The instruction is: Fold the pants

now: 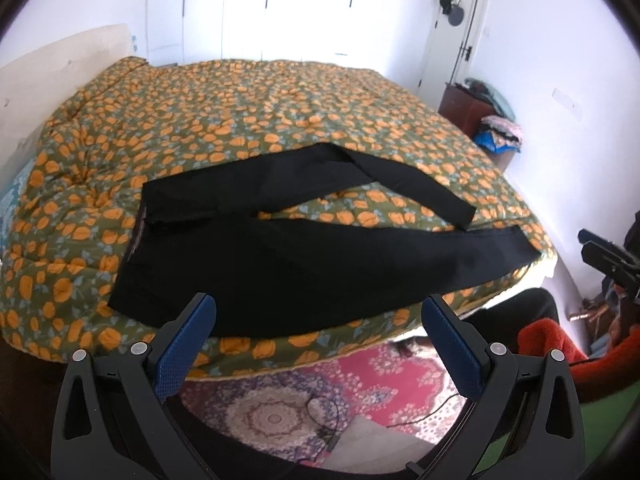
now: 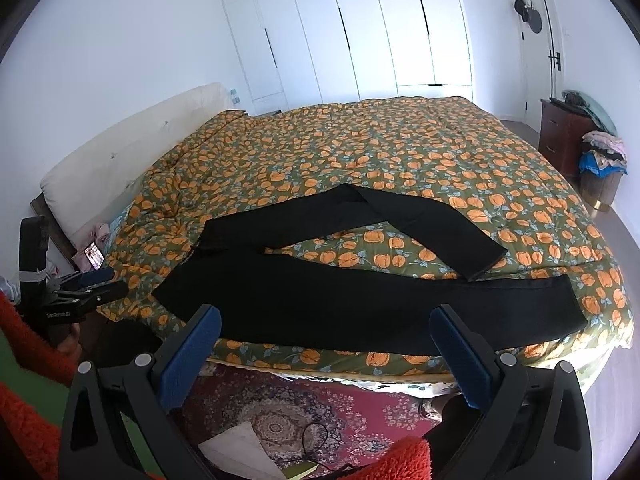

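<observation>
Black pants (image 1: 280,248) lie spread on the pumpkin-print quilt (image 1: 240,120) near the bed's front edge, waist to the left, two legs running right; the far leg bends back on itself. They also show in the right wrist view (image 2: 340,300). My left gripper (image 1: 320,316) is open and empty, hovering just before the bed edge by the waist end. My right gripper (image 2: 326,324) is open and empty, hovering before the near leg. The right gripper shows at the right edge of the left wrist view (image 1: 608,260); the left gripper shows at the left of the right wrist view (image 2: 80,292).
A patterned red rug (image 2: 340,408) with a black cable (image 2: 316,436) and papers lies below the bed edge. A brown dresser (image 2: 560,136) and a clothes-filled basket (image 2: 604,176) stand at the right. White wardrobes (image 2: 360,32) line the far wall. A phone (image 2: 94,256) lies left of the bed.
</observation>
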Demonstrator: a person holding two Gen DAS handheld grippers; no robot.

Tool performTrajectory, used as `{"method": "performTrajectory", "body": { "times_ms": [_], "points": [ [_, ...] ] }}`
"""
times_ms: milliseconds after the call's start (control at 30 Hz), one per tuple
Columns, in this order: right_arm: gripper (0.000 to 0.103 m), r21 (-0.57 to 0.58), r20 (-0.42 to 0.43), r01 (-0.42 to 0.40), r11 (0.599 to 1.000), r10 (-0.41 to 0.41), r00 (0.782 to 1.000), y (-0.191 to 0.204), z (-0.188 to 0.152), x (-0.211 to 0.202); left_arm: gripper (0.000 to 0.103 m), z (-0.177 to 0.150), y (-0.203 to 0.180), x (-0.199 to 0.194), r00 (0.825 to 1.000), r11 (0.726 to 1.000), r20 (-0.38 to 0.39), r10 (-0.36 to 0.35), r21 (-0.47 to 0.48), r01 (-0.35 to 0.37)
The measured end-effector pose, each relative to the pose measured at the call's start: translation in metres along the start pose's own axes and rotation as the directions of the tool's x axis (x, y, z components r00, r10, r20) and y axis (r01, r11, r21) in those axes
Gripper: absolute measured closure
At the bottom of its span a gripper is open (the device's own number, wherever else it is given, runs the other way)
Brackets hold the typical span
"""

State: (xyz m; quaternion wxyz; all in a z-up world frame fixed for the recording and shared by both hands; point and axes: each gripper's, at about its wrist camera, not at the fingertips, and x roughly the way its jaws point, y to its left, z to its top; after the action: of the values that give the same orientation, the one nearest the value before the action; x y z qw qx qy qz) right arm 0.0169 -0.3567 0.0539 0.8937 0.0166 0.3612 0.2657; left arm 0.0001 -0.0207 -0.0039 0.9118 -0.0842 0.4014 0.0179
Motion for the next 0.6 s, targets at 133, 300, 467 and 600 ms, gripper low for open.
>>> {"method": "performTrajectory", "body": {
  "times_ms": [133,300,467,600],
  "points": [
    [0.000,-0.021,0.004,0.014,1.000,-0.014,1.000,0.0024,-0.0008,-0.0008,0.001,-0.0038,0.0008,-0.0071,0.997,0.998,0.029,-0.069,-0.012,0.069],
    [0.000,-0.016,0.007,0.019,1.000,-0.019,1.000,-0.0014,-0.0030,-0.0022,0.001,0.0006,0.0018,-0.0095,0.998,0.999,0.043,-0.042,-0.011,0.043],
    [0.000,-0.002,0.003,0.021,1.000,-0.021,1.000,-0.0039,-0.0050,-0.0014,0.001,0.0010,0.0009,-0.0076,0.999,0.999,0.031,-0.035,-0.004,0.035],
    [0.000,-0.004,0.000,0.023,1.000,-0.023,1.000,-0.0030,-0.0051,0.0003,0.001,0.0017,0.0014,-0.0068,0.999,1.000,0.029,-0.029,0.001,0.029]
  ]
}}
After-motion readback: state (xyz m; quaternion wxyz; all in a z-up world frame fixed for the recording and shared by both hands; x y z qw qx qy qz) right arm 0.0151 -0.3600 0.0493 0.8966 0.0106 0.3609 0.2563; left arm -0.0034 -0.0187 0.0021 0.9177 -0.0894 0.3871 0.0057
